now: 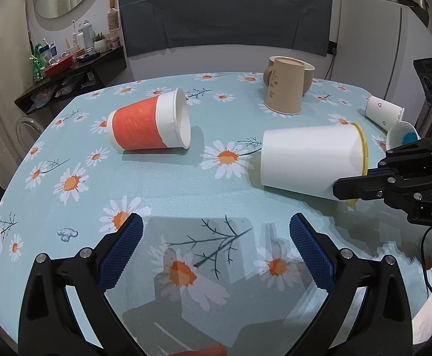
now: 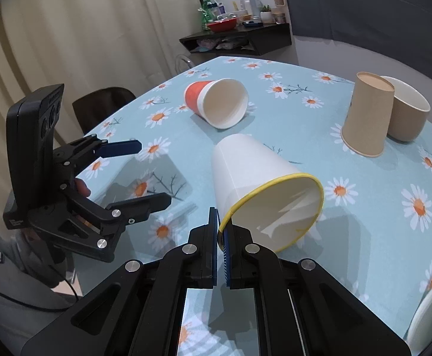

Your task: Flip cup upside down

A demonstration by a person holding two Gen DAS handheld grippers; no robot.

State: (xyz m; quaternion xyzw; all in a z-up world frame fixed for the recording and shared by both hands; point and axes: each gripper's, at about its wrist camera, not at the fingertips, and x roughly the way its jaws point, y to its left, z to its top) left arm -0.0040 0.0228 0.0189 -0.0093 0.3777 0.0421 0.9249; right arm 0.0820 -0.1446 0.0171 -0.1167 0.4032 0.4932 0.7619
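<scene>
A white paper cup with a yellow rim point(image 2: 254, 175) lies on its side on the daisy tablecloth, mouth toward my right gripper; it also shows in the left wrist view point(image 1: 308, 157). My right gripper point(image 2: 222, 228) is shut on the cup's rim wall at its left edge, one finger inside and one outside; it shows in the left wrist view point(image 1: 355, 188). My left gripper point(image 1: 216, 231) is open and empty above the cloth, left of the cup; it shows in the right wrist view point(image 2: 153, 175).
An orange-and-white cup point(image 1: 150, 121) lies on its side at the left. A brown paper cup point(image 1: 284, 89) stands upside down against a beige mug point(image 2: 408, 109) at the back. Two small white cups point(image 1: 385, 112) lie at the right edge. The table edge point(image 2: 126, 112) curves left.
</scene>
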